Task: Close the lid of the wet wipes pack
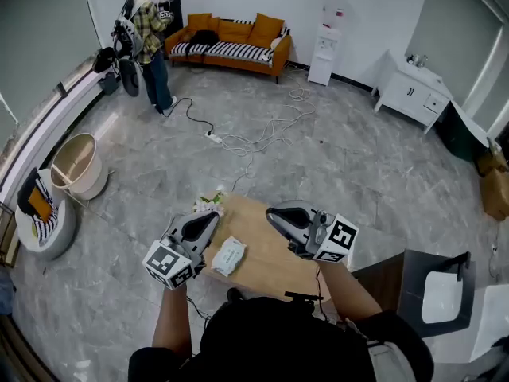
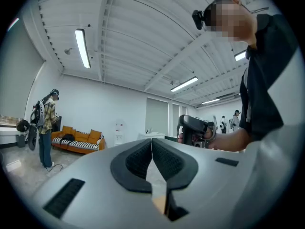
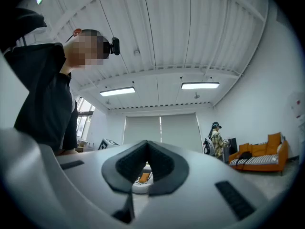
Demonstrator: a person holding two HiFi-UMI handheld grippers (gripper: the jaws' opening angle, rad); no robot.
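The wet wipes pack [image 1: 228, 256], white with a green tint, lies flat on the left part of a small wooden table [image 1: 274, 265]; I cannot tell how its lid stands. My left gripper [image 1: 213, 216] hovers just left of and above the pack, its jaws shut with nothing between them. My right gripper [image 1: 271, 212] hangs over the table's far right side, also shut and empty. Both gripper views look level across the room, not at the pack. In the left gripper view the shut left gripper [image 2: 152, 143] faces the right gripper [image 2: 194, 129]. The right gripper [image 3: 146, 145] shows its pads pressed together.
A small white-and-green item [image 1: 210, 202] sits at the table's far left corner. A dark stand with a white tray [image 1: 436, 291] is to the right. Cables [image 1: 246, 138] trail over the floor beyond. A person in a plaid shirt [image 1: 149, 34] stands near an orange sofa [image 1: 231, 38].
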